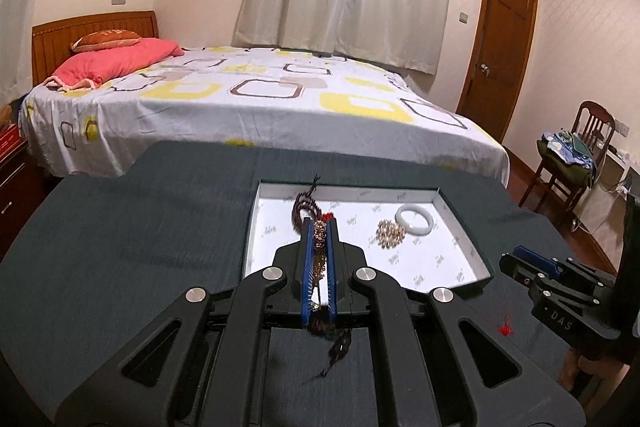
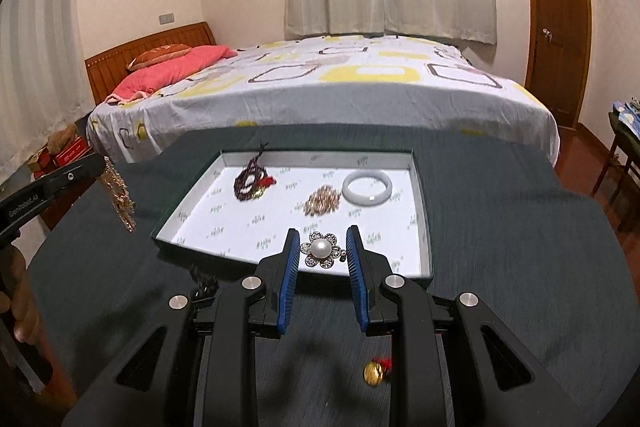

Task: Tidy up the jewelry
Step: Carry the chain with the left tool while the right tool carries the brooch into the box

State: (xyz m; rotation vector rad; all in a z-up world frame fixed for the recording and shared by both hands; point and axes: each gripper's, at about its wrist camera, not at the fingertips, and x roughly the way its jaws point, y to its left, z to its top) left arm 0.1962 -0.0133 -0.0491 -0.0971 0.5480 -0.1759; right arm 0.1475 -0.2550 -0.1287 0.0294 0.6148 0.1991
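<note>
Both wrist views look down and forward, close over the shared white tray [image 1: 460, 223] [image 2: 420, 187].

A: What sits in the right gripper [image 2: 322, 251]?
B: A pearl flower brooch [image 2: 322, 250], between its 2 blue pads, over the near edge of the white tray [image 2: 420, 187].
A: And beyond it?
B: A gold chain cluster [image 2: 322, 201], a white bangle [image 2: 367, 186] right of that, dark beads [image 2: 250, 181] ahead-left. The left gripper [image 2: 60, 183] dangles a gold necklace [image 2: 119, 201] far left.
</note>
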